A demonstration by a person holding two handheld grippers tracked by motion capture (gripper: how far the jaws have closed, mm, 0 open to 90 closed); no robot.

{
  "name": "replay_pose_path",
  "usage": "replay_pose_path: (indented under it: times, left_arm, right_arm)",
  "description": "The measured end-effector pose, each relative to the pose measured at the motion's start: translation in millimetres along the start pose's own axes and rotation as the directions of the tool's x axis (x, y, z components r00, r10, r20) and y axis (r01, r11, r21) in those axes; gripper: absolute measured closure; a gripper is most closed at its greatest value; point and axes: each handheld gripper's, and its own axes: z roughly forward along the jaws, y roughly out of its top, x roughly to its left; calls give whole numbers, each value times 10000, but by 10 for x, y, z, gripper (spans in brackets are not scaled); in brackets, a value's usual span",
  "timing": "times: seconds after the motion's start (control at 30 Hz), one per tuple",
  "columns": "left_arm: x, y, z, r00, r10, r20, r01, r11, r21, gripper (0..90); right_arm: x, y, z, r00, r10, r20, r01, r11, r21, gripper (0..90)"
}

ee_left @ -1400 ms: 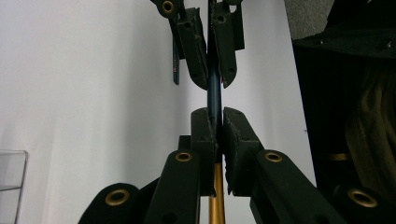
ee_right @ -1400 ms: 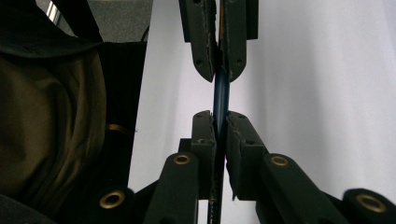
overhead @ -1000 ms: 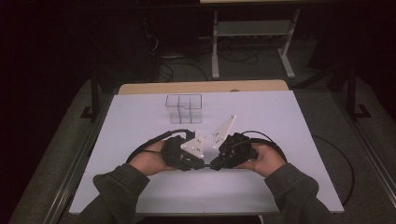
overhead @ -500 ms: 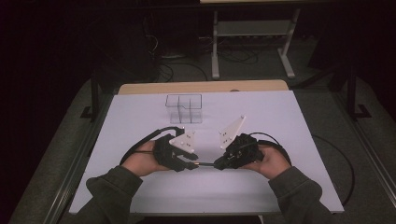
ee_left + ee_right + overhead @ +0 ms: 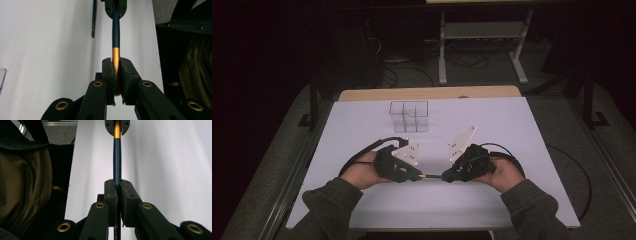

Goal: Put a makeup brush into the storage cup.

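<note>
The left gripper [image 5: 115, 75] has its fingers [image 5: 108, 72] just closed onto the gold end of a pen [image 5: 115, 32], pads pressing it. The right gripper [image 5: 117, 192] clamps the pen's dark blue end. The pen hangs level between both grippers, just above the white tabletop [image 5: 492, 120], nearer the person than the clear divided box [image 5: 409, 116]. A second dark pen [image 5: 94, 18] lies on the tabletop beside it.

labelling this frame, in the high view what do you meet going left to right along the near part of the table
left hand → left gripper → pen → right gripper → right hand
</note>
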Motion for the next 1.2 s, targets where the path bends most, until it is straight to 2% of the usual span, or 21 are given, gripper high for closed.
replay_pose_path:
  times: [0.27, 0.33, 0.43, 0.63, 0.77, 0.8, 0.83, 0.87, 0.9, 0.93, 0.97, 1.0, 1.03, 1.07, 1.1, 1.13, 1.2]
  left_arm:
    - [-17, 7, -15, 9999, 128, -55, -127, 9996, 239, 831]
    - [-17, 9, -36, 9998, 137, -138, -133, 9996, 242, 832]
    - [-18, 18, -46, 9997, 207, -145, -202, 9993, 302, 833]
    - [-33, 47, -59, 9994, 299, -165, -293, 9990, 339, 833]
    - [-42, 37, -51, 9996, 201, -179, -197, 9995, 231, 826]
    - [-43, 7, -49, 9998, -18, -187, 20, 9999, 99, 784]
    - [-43, 7, -49, 9998, -18, -187, 20, 9999, 99, 736]
    - [-27, -35, -59, 9993, -268, -275, 268, 9996, -25, 699]
    - [-27, -35, -59, 9993, -268, -275, 268, 9996, -25, 671]
    - [-9, -88, -74, 9981, -568, -256, 560, 9980, -304, 663]
    - [-9, -88, -74, 9981, -568, -256, 560, 9980, -304, 657]
    - [-5, -115, -80, 9971, -725, -226, 714, 9963, -487, 644]
    - [3, -139, -85, 9961, -858, -185, 845, 9945, -623, 644]
    - [10, -161, -87, 9950, -995, -108, 984, 9923, -756, 634]
    - [12, -179, -85, 9940, -1096, -59, 1087, 9902, -874, 633]
    - [17, -194, -80, 9930, -1181, -50, 1171, 9887, -937, 633]
    - [21, -209, -70, 9921, -1252, -23, 1242, 9860, -1115, 634]
  right_arm:
    - [5, 38, 65, 9999, 131, 7, -131, 9988, 471, 756]
    - [30, 81, 82, 9998, -31, 171, 18, 9974, 719, 756]
    - [27, 103, 104, 9998, -55, 193, 40, 9967, 811, 756]
    - [24, 164, 172, 9997, -199, 158, 178, 9917, 1276, 827]
    - [32, 153, 200, 9994, -282, 207, 253, 9908, 1327, 834]
    - [32, 123, 204, 9996, -241, 171, 219, 9930, 1158, 835]
    - [32, 105, 207, 9996, -174, 199, 151, 9938, 1105, 835]
    - [29, 83, 207, 9995, -153, 266, 123, 9941, 1077, 835]
    - [29, 83, 207, 9995, -153, 266, 123, 9941, 1077, 835]
    - [30, 36, 195, 9995, -55, 326, 30, 9971, 763, 836]
    - [30, 36, 195, 9995, -55, 326, 30, 9971, 763, 836]
    - [31, -5, 178, 9993, 55, 360, -67, 9994, 341, 836]
    - [31, -5, 178, 9993, 55, 360, -67, 9994, 341, 836]
    - [35, -37, 160, 9990, 137, 433, -133, 9999, -99, 836]
    - [36, -49, 156, 9988, 157, 462, -141, 9994, -330, 836]
    - [36, -49, 156, 9988, 157, 462, -141, 9994, -330, 836]
    - [41, -65, 149, 9984, 122, 555, -75, 9964, -843, 836]
